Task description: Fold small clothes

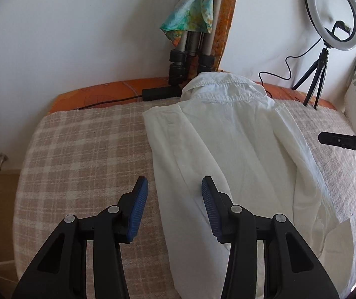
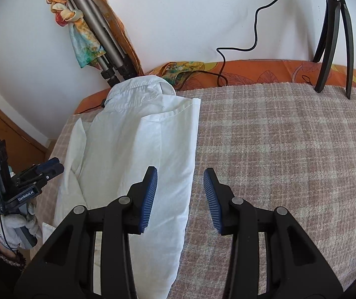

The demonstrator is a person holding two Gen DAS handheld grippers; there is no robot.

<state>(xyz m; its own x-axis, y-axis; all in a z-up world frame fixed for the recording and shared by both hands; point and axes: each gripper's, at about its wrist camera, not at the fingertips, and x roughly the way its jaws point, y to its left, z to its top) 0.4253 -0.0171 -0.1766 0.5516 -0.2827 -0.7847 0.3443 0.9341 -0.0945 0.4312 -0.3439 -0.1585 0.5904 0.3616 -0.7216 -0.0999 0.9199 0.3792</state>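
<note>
**Both tongs apart and empty above a folded white shirt on the bed**

The left tongs point(image 1: 175, 205) stand with their blue pads apart and nothing between them. They hang over the left edge of the white shirt point(image 1: 227, 149): one pad sits above the checked blanket point(image 1: 83, 149), the other above the cloth. The right tongs point(image 2: 180, 196) are likewise parted and hold nothing, straddling the shirt's right edge, with the left pad over the white fabric and the right pad over the blanket. No pad presses on the cloth in either view.

In the right wrist view the left tongs appear again at the far left edge, carried by a gloved hand point(image 2: 19, 226) beside the bed.

The shirt lies lengthwise on the bed, collar point(image 1: 224, 86) at the far end near the wall, its sides folded inward so it forms a long narrow panel. A sleeve edge trails along its right side in the left wrist view.

Beyond the collar, an orange patterned sheet point(image 1: 98, 92) shows at the head of the bed. A folded tripod point(image 1: 190, 57) with a colourful scarf point(image 1: 190, 12) tied to it leans on the white wall. To the right stands a ring light point(image 1: 333, 12) on a small black tripod, its cable point(image 1: 277, 74) running down onto the bed.
</note>
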